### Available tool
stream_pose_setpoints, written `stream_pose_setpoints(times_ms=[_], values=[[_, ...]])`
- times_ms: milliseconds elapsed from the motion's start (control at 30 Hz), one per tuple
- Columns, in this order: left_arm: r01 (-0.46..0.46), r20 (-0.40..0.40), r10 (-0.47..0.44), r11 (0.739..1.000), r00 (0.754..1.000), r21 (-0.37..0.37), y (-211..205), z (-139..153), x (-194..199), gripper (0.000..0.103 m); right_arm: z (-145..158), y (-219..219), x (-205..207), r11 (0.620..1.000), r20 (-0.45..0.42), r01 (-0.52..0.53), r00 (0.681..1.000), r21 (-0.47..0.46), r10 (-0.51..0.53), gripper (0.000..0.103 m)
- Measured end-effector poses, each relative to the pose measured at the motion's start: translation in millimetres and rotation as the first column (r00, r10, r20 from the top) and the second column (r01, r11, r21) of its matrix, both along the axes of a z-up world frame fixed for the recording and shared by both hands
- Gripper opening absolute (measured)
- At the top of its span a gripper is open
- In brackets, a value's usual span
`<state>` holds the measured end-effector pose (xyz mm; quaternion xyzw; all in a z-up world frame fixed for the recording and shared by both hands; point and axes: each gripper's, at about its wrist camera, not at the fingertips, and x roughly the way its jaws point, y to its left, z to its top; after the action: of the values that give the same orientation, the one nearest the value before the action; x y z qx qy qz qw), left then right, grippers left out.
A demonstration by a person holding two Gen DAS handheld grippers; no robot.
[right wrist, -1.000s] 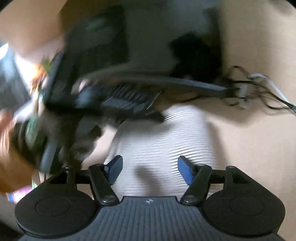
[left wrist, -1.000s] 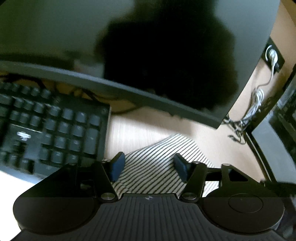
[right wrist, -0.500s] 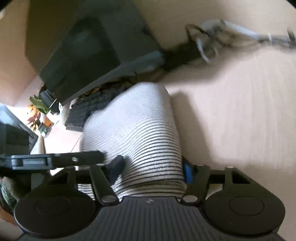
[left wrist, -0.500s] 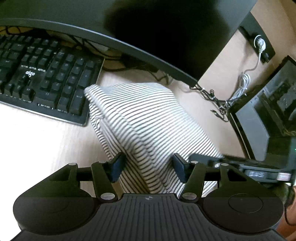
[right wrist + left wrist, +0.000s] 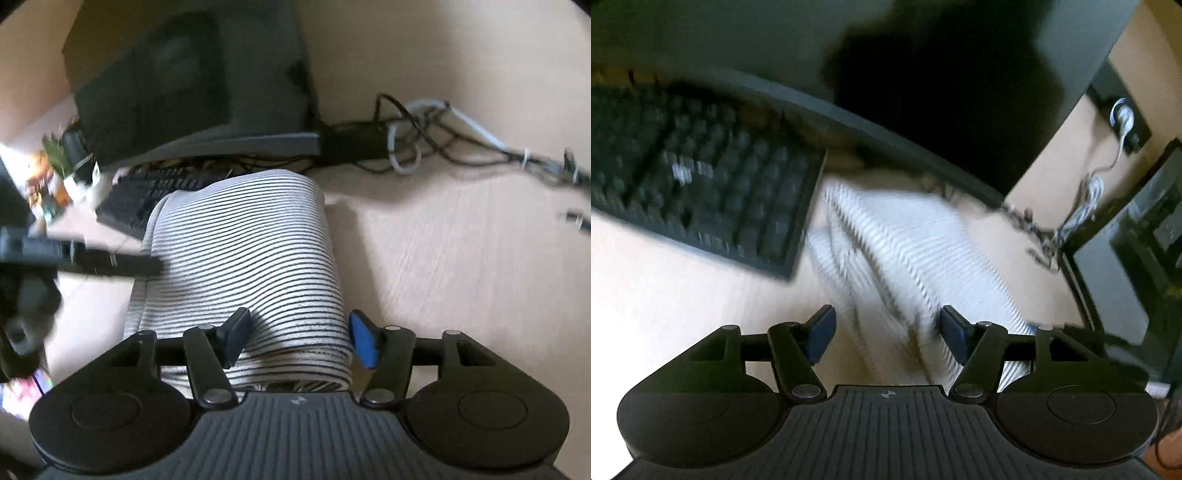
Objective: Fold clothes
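Note:
A white garment with thin black stripes (image 5: 251, 266) lies folded in a long bundle on the light wooden desk (image 5: 461, 266). In the left wrist view it (image 5: 905, 251) is blurred and runs from the keyboard toward me. My right gripper (image 5: 299, 336) is open, its jaws spread on either side of the bundle's near end. My left gripper (image 5: 886, 328) is open above the near left part of the garment. The left gripper's finger (image 5: 122, 264) shows in the right wrist view, reaching the garment's left edge.
A black keyboard (image 5: 701, 192) lies left of the garment. A dark monitor (image 5: 886, 55) stands behind it, with its base (image 5: 221, 140) near the garment's far end. Tangled cables (image 5: 424, 144) lie at the back right. A second screen (image 5: 1137, 258) stands at the right.
Both grippers have pulled back slightly; the right gripper's jaws now stand wider around the bundle's near end. The left view has swung and blurred with fast motion.

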<state>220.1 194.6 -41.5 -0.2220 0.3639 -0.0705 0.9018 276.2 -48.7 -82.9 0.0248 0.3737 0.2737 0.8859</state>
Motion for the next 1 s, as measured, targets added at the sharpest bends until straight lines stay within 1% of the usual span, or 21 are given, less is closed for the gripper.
stream_pose_setpoints(times_ms=[67, 100, 167, 200, 233, 300, 367, 400, 433, 500, 633, 700, 767, 867, 900, 933, 967, 1000], values=[[-0.002, 0.067, 0.001, 1.000, 0.998, 0.010, 0, 16, 0, 0.066, 10, 0, -5, 1.000, 0.056, 0.009, 0.998, -0.029, -0.007, 0.062], [0.007, 0.095, -0.008, 1.000, 0.995, 0.015, -3, 22, 4, 0.066, 15, 1, -10, 0.999, 0.099, 0.008, 0.995, -0.036, -0.005, 0.062], [0.031, 0.110, -0.035, 0.999, 0.993, 0.039, -11, 24, 17, 0.068, 24, 5, -18, 0.999, 0.188, -0.006, 0.982, -0.040, 0.013, 0.062], [0.043, 0.118, -0.049, 0.998, 0.992, 0.051, -15, 25, 24, 0.068, 28, 10, -22, 0.999, 0.222, -0.025, 0.975, -0.037, 0.032, 0.062], [0.053, 0.116, -0.060, 0.997, 0.991, 0.062, -17, 23, 30, 0.068, 29, 17, -24, 0.998, 0.237, -0.044, 0.970, -0.037, 0.052, 0.062], [0.058, 0.054, -0.063, 0.993, 0.997, 0.099, -18, 3, 43, 0.066, 21, 36, -23, 0.994, 0.205, -0.090, 0.973, -0.069, 0.103, 0.062], [0.059, 0.017, -0.062, 0.987, 0.998, 0.148, -19, -15, 54, 0.068, 4, 51, -22, 0.990, 0.175, -0.087, 0.979, -0.114, 0.106, 0.064], [0.059, 0.020, -0.063, 0.988, 0.998, 0.145, -18, -15, 56, 0.070, -5, 59, -21, 0.987, 0.162, -0.082, 0.981, -0.136, 0.104, 0.068], [0.059, 0.023, -0.063, 0.988, 0.998, 0.142, -17, -16, 58, 0.070, -8, 64, -22, 0.986, 0.161, -0.074, 0.982, -0.148, 0.098, 0.070], [0.059, 0.029, -0.064, 0.989, 0.998, 0.136, -14, -18, 61, 0.070, -6, 73, -20, 0.985, 0.149, -0.063, 0.985, -0.162, 0.088, 0.072], [0.052, 0.050, -0.059, 0.989, 0.997, 0.141, -13, -21, 67, 0.070, -9, 77, -12, 0.987, 0.140, -0.058, 0.987, -0.150, 0.079, 0.074], [0.033, 0.059, -0.042, 0.988, 0.997, 0.149, -15, -21, 62, 0.070, -11, 75, -10, 0.988, 0.145, -0.062, 0.986, -0.140, 0.083, 0.074], [0.010, 0.077, -0.024, 0.984, 0.997, 0.178, -22, -21, 56, 0.070, -12, 72, -12, 0.988, 0.156, -0.082, 0.983, -0.127, 0.102, 0.074], [-0.069, 0.120, 0.044, 0.974, 0.992, 0.214, -34, -19, 36, 0.070, -12, 62, -14, 0.984, 0.189, -0.128, 0.970, -0.125, 0.151, 0.074], [-0.116, 0.132, 0.089, 0.971, 0.987, 0.208, -37, -17, 23, 0.069, -11, 58, -15, 0.981, 0.204, -0.140, 0.965, -0.133, 0.165, 0.075], [-0.163, 0.138, 0.138, 0.969, 0.981, 0.188, -40, -14, 9, 0.071, -9, 53, -15, 0.981, 0.220, -0.141, 0.961, -0.136, 0.169, 0.076], [-0.204, 0.134, 0.184, 0.966, 0.974, 0.156, -42, -13, -5, 0.078, -5, 45, -17, 0.984, 0.239, -0.129, 0.959, -0.120, 0.155, 0.077], [-0.239, 0.130, 0.223, 0.963, 0.966, 0.127, -44, -12, -18, 0.078, -1, 35, -20, 0.989, 0.259, -0.112, 0.956, -0.097, 0.134, 0.080]])
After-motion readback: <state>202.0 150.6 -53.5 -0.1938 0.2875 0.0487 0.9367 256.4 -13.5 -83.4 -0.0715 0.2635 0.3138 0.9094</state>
